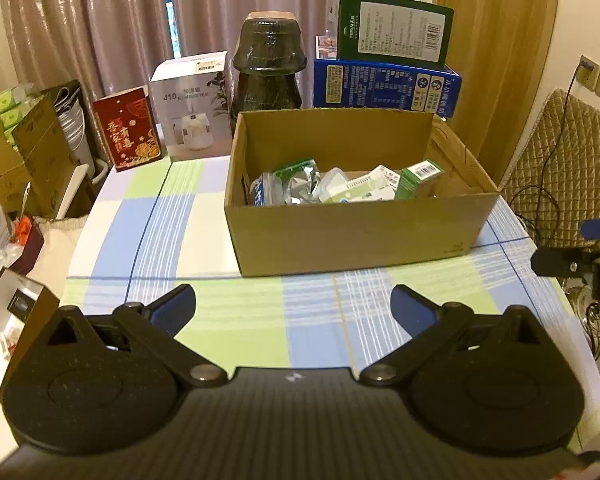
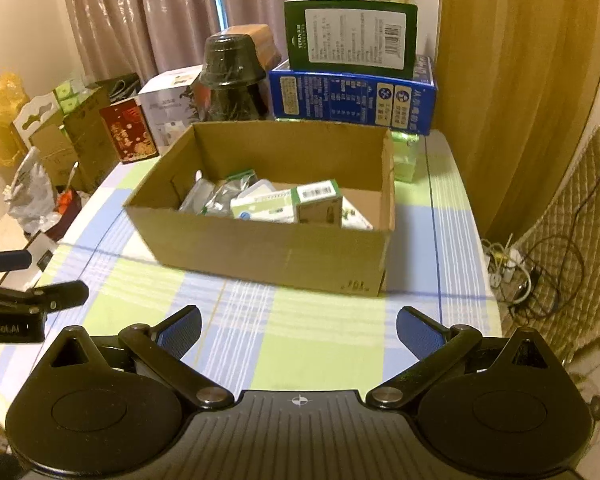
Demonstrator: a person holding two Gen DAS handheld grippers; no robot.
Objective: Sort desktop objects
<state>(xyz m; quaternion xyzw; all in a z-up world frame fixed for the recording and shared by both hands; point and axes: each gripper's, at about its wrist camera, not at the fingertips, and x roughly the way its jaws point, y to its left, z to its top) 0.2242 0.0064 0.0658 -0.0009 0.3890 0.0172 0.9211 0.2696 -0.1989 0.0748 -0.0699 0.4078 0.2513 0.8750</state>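
Two sets of tongs hover low over the worktop (image 1: 260, 320), both spread wide and holding nothing. The left tongs (image 1: 294, 306) show their blue-padded tips apart above the checked cloth of green, blue and white; the right tongs (image 2: 298, 330) stand the same way, and each pair appears at the edge of the other's view, side by side and well apart.

Just ahead of both tongs sits an open cardboard box (image 1: 352, 232), its near wall facing them. Inside it lie the sorted things: a silver foil pouch (image 1: 300, 184) with a green top toward the left, a clear plastic case (image 1: 334, 182) in the middle, flat white packets (image 1: 374, 186) beside it, and a small green carton (image 1: 416, 178) standing toward the right. From the right tongs' side the same green carton (image 2: 320, 202) stands near the front wall of the box.

Beyond the box, at the far edge of the worktop, stands a dark jar (image 1: 266, 68) wrapped in film. Left of it are a white appliance box (image 1: 190, 108) and a red gift box (image 1: 128, 130). To the right a blue box (image 1: 386, 88) lies flat with a green box (image 1: 394, 30) upright on top. Curtains (image 1: 100, 20) hang behind everything.
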